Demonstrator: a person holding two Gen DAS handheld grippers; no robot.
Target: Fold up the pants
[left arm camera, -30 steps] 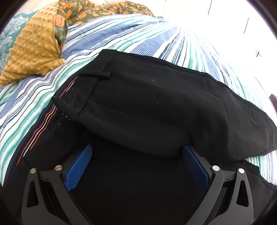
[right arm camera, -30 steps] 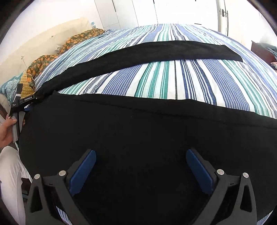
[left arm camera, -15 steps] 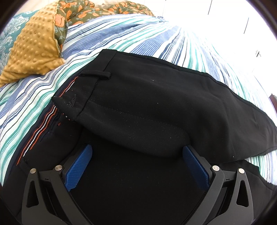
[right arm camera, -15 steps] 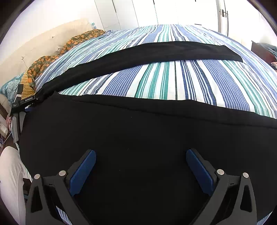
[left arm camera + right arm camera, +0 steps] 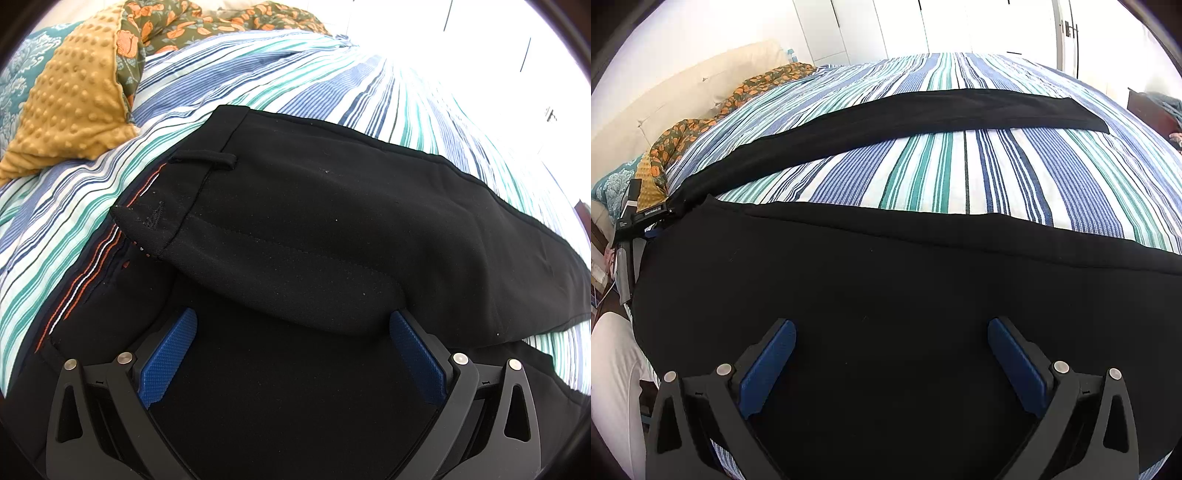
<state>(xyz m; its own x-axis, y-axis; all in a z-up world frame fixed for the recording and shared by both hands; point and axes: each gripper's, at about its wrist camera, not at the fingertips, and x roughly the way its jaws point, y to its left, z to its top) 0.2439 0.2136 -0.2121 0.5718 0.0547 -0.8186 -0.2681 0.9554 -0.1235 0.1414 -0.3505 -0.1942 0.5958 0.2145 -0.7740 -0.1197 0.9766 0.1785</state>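
Black woven pants (image 5: 314, 229), belt-looped waistband (left view only); far leg flat on striped bed (image 5: 960, 173); both jaws spread wide.

black pants (image 5: 332, 229) — legs apart, on bed

Legible text: one item | "GenRobot.AI", white lettering on black housing of the left gripper (image 5: 650, 214), right wrist view, 9 o'clock | smaller lines on same housing: unreadable | left wrist view: none legible
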